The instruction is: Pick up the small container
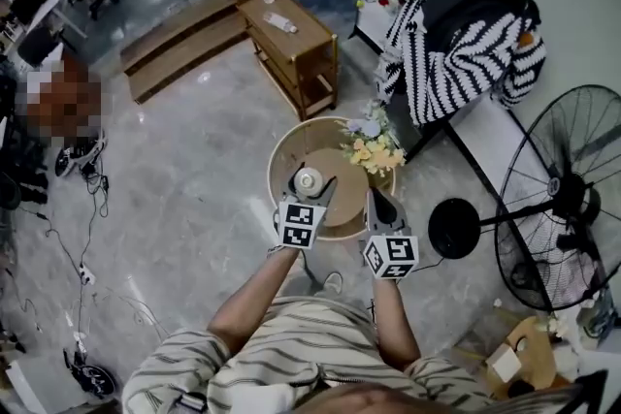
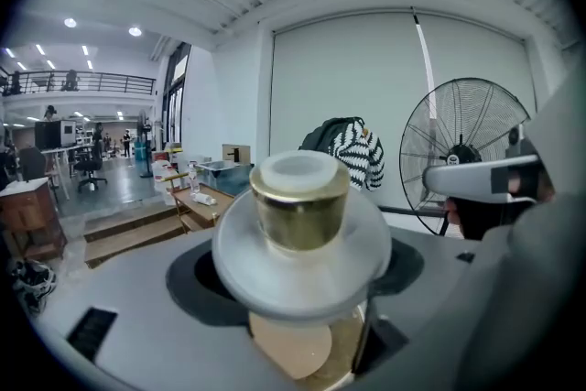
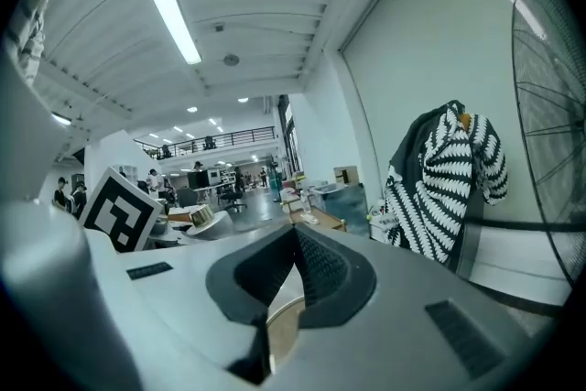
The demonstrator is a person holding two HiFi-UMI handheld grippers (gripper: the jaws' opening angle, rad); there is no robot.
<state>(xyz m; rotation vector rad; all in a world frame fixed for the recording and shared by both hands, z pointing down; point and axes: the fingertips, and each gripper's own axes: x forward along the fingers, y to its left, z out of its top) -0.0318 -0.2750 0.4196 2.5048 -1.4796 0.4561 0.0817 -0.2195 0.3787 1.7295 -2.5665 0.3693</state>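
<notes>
Slippage looks like the main hazard. The round table [image 1: 276,172] sits below both tools, with a bunch of flowers [image 1: 373,150] at its far right edge. The left gripper [image 1: 310,191] pinches the small container [image 1: 307,177] over the table's near left part. The jaws seem to bear on the body under a wide, smooth flange, so a tilt or a loosened squeeze could let it drop onto the tabletop. A swing to the right could brush the flowers. The right gripper [image 1: 375,199] hangs just beside it, jaws pressed together on nothing, and a careless move could knock the two tools together.

The head view alone gives the layout: table, flowers, both marker cubes, and a standing fan [image 1: 558,199] well to the right. Only the left gripper view shows the grip up close, with the small container [image 2: 299,201] upright between the jaws of the left gripper [image 2: 302,275], gold band under a pale lid. Neither view settles whether it is clear of the table. The right gripper view confirms that the right gripper [image 3: 292,238] is empty.
</notes>
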